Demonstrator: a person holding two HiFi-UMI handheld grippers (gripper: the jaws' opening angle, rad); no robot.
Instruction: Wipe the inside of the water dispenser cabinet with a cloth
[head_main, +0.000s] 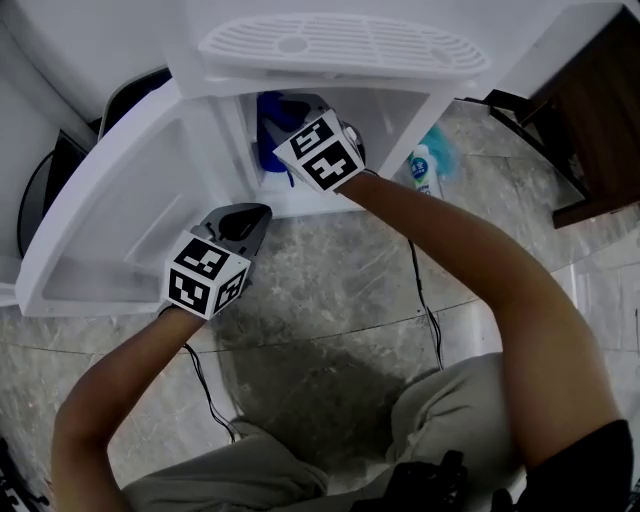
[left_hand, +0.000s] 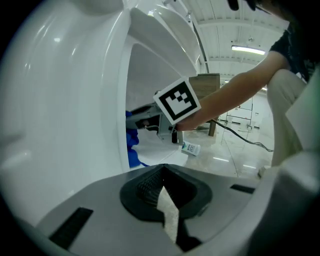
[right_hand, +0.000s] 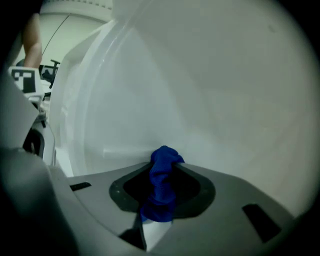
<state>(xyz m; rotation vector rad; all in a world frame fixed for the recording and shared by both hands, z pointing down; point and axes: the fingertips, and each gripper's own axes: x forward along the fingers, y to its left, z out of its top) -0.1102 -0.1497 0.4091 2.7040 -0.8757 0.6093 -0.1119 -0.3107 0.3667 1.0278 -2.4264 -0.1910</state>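
The white water dispenser's cabinet (head_main: 395, 115) stands open, its door (head_main: 100, 220) swung out to the left. My right gripper (head_main: 292, 140) reaches into the cabinet, shut on a bunched blue cloth (head_main: 270, 125). In the right gripper view the cloth (right_hand: 161, 185) sticks out between the jaws, close to the white inner wall (right_hand: 210, 100). My left gripper (head_main: 248, 222) hovers low beside the open door, shut and empty (left_hand: 162, 187). The left gripper view also catches the right gripper (left_hand: 150, 119) and the cloth (left_hand: 131, 142) inside the opening.
A grilled drip tray (head_main: 340, 45) overhangs the cabinet. A small spray bottle (head_main: 425, 170) lies on the marble floor right of the dispenser. Dark wooden furniture (head_main: 600, 120) stands at the right, black items (head_main: 45, 190) at the left. Cables (head_main: 428, 310) trail over the floor.
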